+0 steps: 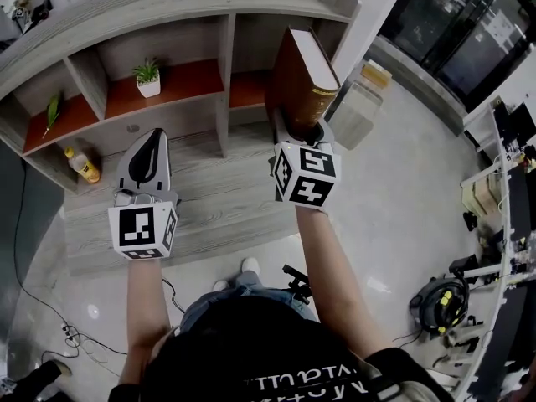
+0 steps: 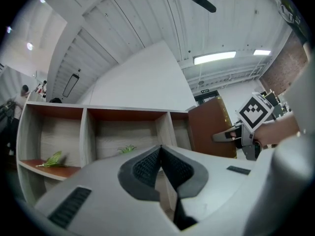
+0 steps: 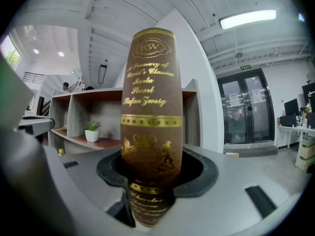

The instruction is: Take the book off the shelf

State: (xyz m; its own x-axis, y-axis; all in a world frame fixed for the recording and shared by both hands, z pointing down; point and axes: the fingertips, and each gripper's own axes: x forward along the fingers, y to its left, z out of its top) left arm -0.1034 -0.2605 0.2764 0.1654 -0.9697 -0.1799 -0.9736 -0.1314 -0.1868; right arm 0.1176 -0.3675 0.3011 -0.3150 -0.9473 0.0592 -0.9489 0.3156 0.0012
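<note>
The right hand-held gripper (image 1: 301, 132) is pinching the book (image 1: 301, 78) across its spine. In the right gripper view the brown spine (image 3: 151, 122), with its gold bands and lettering, fills the gap between the jaws, and both dark pads (image 3: 197, 168) press against its sides at the lower part. The book stands nearly upright at the mouth of the right-hand compartment of the shelf (image 1: 167, 7), its top leaning slightly towards the opening. No view shows whether its bottom edge rests on the board. The left hand-held gripper (image 1: 151, 145) hangs in front of the shelf's lower step with its jaws pressed together on nothing (image 2: 160, 163), well apart from the book. A potted plant (image 1: 148, 78) sits in the middle compartment, a green leaf (image 1: 52, 111) lies in the left one, and a bottle (image 1: 82, 165) stands lower down on the left. The book looks like a thick hardback, so it is probably heavy and stiff. Its covers won't flex, but most of its weight sits above this low grip, so it may pivot or tip between the pads. The leather-like cover could also be smooth enough to slide. A firm squeeze on the spine nearer the middle of its height would likely carry it more steadily, and the idle left gripper could support the bottom edge or the far cover.
</note>
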